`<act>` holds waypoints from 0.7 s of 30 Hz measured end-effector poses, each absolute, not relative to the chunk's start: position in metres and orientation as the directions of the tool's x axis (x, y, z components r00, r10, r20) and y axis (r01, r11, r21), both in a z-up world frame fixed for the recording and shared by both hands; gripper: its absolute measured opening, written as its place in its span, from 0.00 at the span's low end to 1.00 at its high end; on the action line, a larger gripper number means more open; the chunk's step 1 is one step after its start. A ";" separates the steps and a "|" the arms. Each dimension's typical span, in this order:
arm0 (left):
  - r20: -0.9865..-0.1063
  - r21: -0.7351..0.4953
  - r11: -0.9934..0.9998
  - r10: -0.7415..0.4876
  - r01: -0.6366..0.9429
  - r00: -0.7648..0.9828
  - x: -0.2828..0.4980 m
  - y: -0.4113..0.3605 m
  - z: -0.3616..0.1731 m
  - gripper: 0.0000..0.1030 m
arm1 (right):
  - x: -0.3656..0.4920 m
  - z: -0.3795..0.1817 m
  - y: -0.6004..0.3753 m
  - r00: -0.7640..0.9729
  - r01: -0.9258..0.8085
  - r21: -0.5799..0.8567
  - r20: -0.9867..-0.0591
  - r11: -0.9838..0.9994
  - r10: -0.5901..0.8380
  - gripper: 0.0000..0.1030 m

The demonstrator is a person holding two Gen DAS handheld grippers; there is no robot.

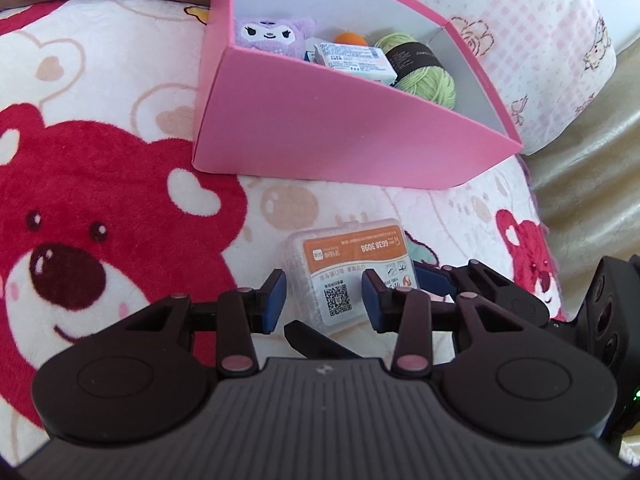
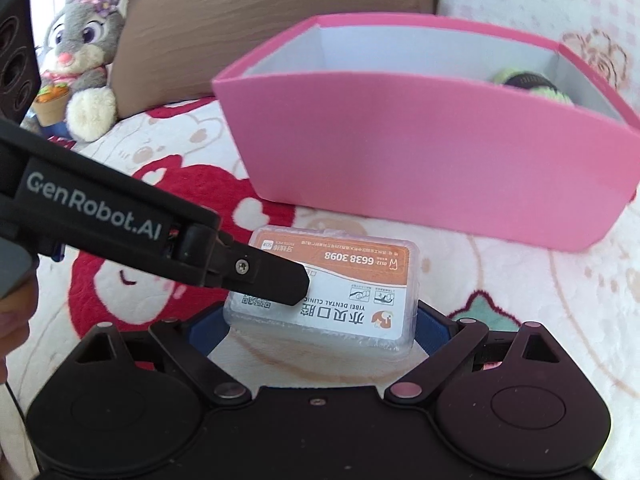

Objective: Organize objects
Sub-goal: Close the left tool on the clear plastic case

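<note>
A clear plastic floss-pick case (image 2: 340,292) with an orange and white dental-clinic label is clamped between the blue pads of my right gripper (image 2: 318,330), which is shut on its two ends. It hangs just above the blanket, in front of the pink box (image 2: 440,160). My left gripper (image 1: 324,292) hovers over the case (image 1: 340,268), jaws a little apart with nothing pinched. One of its fingers (image 2: 280,280) lies over the label's QR corner. The pink box (image 1: 340,128) holds a purple plush (image 1: 272,32), an orange ball (image 1: 352,38), a small packet (image 1: 356,60) and green yarn (image 1: 424,68).
All of this sits on a fleecy blanket with red bears (image 1: 80,220). A grey bunny plush (image 2: 84,40) and a brown pillow (image 2: 260,20) lie behind and left of the box. A pink checked pillow (image 1: 540,40) borders the box's right side.
</note>
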State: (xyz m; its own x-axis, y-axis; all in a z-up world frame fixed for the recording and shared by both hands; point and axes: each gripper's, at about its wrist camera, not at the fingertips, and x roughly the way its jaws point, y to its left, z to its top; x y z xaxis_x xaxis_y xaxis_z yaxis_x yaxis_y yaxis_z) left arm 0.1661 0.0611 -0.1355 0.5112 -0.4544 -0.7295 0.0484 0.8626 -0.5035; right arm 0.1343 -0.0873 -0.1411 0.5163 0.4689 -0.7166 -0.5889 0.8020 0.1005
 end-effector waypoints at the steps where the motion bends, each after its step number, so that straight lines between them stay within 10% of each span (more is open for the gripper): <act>1: -0.729 -0.503 0.863 -0.454 0.049 0.512 0.163 0.063 -0.133 0.37 | 0.138 -0.133 -0.096 0.513 -0.596 0.099 -0.717 0.797 0.473 0.94; 21: -0.705 -0.482 0.874 -0.433 0.069 0.562 0.111 0.079 -0.083 0.38 | 0.091 -0.093 -0.060 0.508 -0.654 0.031 -0.723 0.756 0.469 0.94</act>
State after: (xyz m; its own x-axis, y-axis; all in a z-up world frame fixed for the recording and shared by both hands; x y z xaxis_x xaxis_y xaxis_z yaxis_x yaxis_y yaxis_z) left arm 0.1114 0.0793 -0.0829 0.5617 -0.4327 -0.7051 0.0686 0.8737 -0.4816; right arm 0.0905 -0.0596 -0.0928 0.5078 0.4686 -0.7229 -0.6536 0.7562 0.0311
